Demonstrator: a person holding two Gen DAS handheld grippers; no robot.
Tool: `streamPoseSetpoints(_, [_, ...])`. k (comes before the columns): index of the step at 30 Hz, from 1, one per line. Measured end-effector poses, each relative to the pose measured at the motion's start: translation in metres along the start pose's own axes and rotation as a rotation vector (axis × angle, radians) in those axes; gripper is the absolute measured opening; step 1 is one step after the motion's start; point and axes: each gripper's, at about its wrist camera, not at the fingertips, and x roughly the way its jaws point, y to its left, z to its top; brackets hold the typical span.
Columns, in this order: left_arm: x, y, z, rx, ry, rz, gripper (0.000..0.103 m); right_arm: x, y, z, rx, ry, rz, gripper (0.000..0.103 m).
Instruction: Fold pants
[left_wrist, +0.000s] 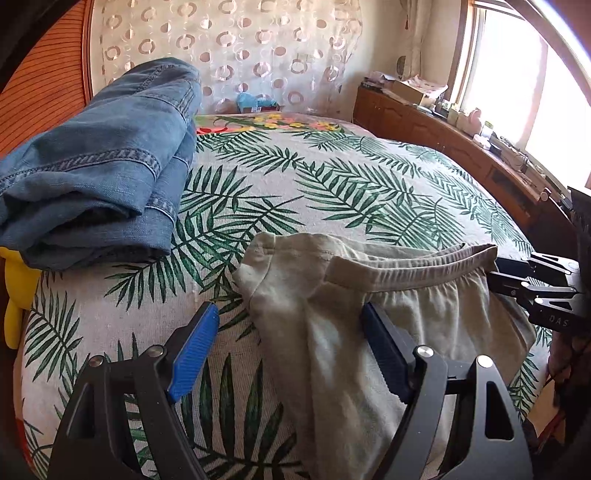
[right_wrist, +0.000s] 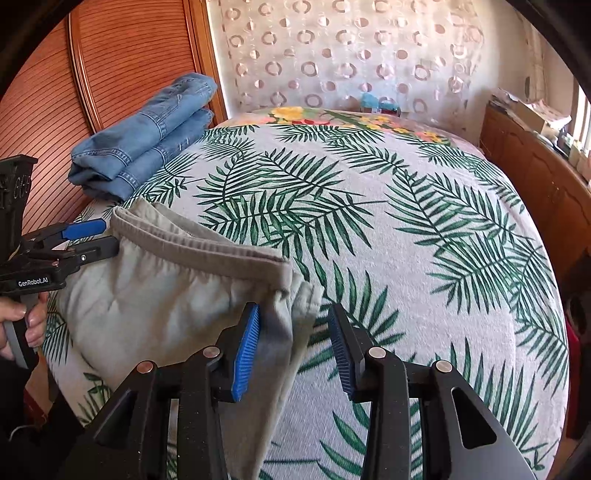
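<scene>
Currently, left tool (left_wrist: 290, 326): spread wide, nothing gripped, grey pants (left_wrist: 369, 314) between fingers.
Right tool (right_wrist: 293, 328): parted, pants edge unpressed.
Hidden: pant legs cut off below.

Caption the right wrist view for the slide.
Right hand-held gripper open over the beige pants' edge on a leaf-print bedspread; folded jeans behind.
</scene>
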Motion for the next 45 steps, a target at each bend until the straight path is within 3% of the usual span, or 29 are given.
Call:
streamPoseSetpoints(20, [0.006, -0.001, 0.001, 0.004, 0.011, 0.013, 0.08, 0.016, 0.005, 0.001, -0.025, -0.03, -0.006, 0.039])
streamPoseSetpoints(25, [0.007, -0.002, 0.005, 0.013, 0.019, 0.008, 0.08, 0.015, 0.005, 0.0, -0.027, -0.035, 0.019, 0.03])
streamPoseSetpoints(29, [0.01, 0.0, 0.012, 0.009, 0.026, -0.044, 0.067, 0.015, 0.004, -0.002, -0.027, -0.037, 0.022, 0.028])
streamPoseSetpoints(32, [0.012, 0.0, 0.018, 0.005, 0.029, -0.064, 0.063, 0.015, 0.004, -0.002, -0.025, -0.037, 0.023, 0.028])
streamPoseSetpoints(45, [0.018, -0.002, 0.02, 0.018, 0.032, -0.047, 0.061, 0.015, 0.005, -0.001, -0.02, -0.034, 0.027, 0.028])
